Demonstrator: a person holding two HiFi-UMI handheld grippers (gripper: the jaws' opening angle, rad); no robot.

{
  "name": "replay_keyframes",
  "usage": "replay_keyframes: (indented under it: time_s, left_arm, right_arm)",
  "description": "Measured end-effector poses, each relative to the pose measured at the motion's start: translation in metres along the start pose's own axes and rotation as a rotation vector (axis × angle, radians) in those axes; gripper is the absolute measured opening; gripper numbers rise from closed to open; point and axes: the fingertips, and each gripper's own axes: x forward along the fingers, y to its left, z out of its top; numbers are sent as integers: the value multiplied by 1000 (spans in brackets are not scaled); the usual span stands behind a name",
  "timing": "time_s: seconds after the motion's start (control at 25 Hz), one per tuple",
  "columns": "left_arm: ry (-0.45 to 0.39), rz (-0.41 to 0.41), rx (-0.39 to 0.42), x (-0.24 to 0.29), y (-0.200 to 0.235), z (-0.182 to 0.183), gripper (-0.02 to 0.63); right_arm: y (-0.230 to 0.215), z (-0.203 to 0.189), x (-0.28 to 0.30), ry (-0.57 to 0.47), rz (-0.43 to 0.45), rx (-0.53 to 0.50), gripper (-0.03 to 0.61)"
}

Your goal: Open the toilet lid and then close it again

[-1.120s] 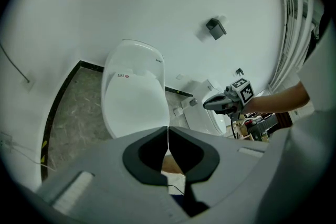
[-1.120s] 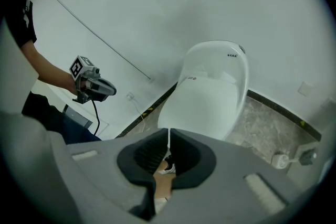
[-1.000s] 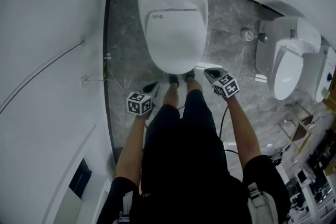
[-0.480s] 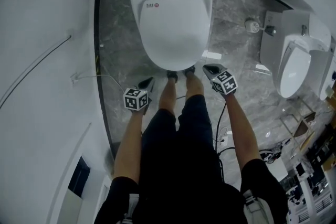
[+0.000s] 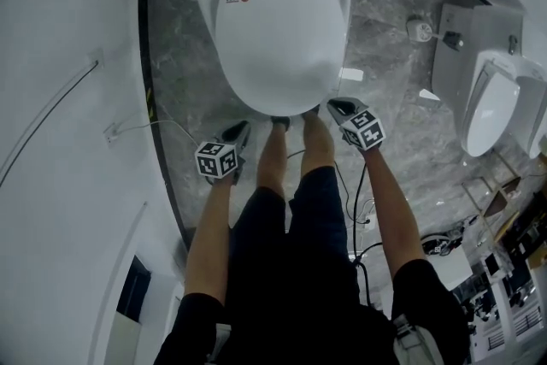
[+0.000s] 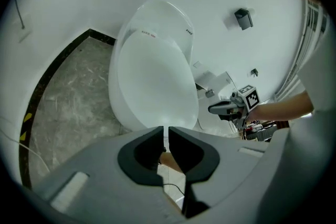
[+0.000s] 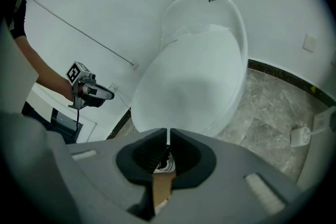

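The white toilet [image 5: 278, 47] stands on the grey marble floor with its lid [image 6: 152, 81] down; the lid [image 7: 191, 86] also fills the right gripper view. My left gripper [image 5: 242, 128] hangs shut and empty to the left of the bowl's front end, apart from it. In its own view the left gripper [image 6: 164, 128] points at the lid's front rim. My right gripper [image 5: 332, 107] is beside the front rim's right side. Its jaws are opening, and the right gripper [image 7: 168, 131] shows a thin slit with nothing in it. Each gripper sees the other: right gripper [image 6: 212, 109], left gripper [image 7: 107, 96].
The person's legs and shoes [image 5: 291, 122] stand right at the bowl's front. A white wall [image 5: 60, 98] closes the left side, with a thin cable [image 5: 154, 124] on the floor. A second white fixture [image 5: 491, 107] stands at the right; clutter [image 5: 504, 303] lies lower right.
Both grippers have sunk lower beside the toilet's front end. The head has come closer, so the toilet looks larger and sits higher in the view. The lid stays down.
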Motion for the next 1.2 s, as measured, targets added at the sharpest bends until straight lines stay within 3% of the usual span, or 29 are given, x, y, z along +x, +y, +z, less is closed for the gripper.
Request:
replay_keyframes:
  time_s: [0.2,0.32,0.64,0.72,1.04,1.2]
  left_arm:
    - [-47,27,-106,20,18,-3,14]
    - [-62,33,-143,30,28,-6,15]
    - [-121,28,-245,51,42,-2,34]
    - [-124,31,-269,55,44,-2,133]
    - [-131,25,-316,67,53,-1,143]
    - [-104,5,-310,74,51,-4,143]
  right_arm:
    - [-20,-8,16,-7,-32,24,45]
    - [-27,-9,25,-15,-47,47,100]
    - [-38,-11,32,-68,-72,67,120]
    - [-42,-11,30,-93,-82,107,164]
    - [-49,-12,41,-153,36,389,169]
    - [-45,-10,41,-176,35,408,179]
